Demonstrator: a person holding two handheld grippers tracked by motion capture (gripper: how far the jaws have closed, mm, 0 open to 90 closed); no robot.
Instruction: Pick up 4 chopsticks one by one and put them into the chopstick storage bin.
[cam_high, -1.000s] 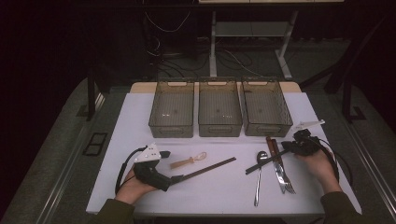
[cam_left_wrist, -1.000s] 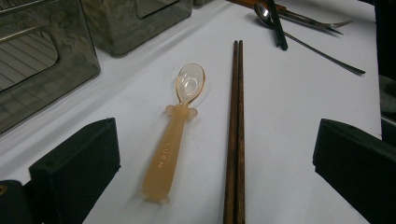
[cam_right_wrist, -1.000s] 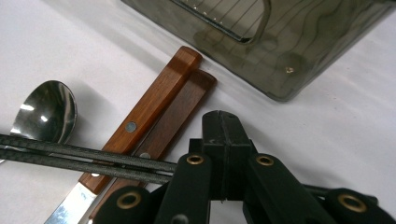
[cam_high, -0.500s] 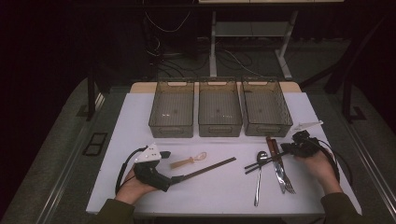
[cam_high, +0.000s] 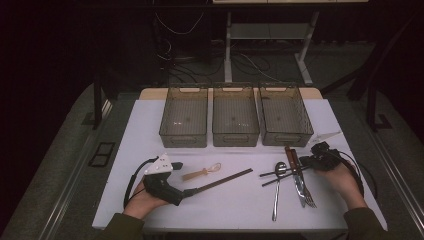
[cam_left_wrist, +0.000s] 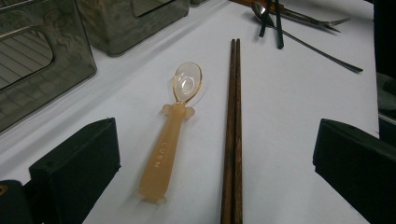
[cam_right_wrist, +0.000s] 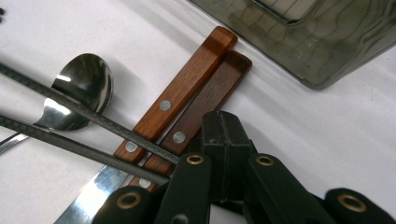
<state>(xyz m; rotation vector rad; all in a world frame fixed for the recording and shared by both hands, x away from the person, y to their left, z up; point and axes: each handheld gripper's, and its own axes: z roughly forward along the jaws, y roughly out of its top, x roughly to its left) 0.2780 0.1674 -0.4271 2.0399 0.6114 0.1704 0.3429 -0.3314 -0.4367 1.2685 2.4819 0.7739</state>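
The left gripper was held spread over a small spoon and wooden chopsticks on the table. The right gripper was pressed together over the knife handles beside the metal chopsticks.

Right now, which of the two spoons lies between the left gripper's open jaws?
The translucent orange plastic spoon, beside the wooden chopsticks. The other is the steel spoon, over by the right gripper.

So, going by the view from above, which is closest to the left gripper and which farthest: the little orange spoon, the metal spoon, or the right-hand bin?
From the left gripper:
1. Orange baby spoon, just ahead, beside the wooden chopsticks.
2. Metal spoon, table's right half.
3. Right-hand bin, back row, far right.
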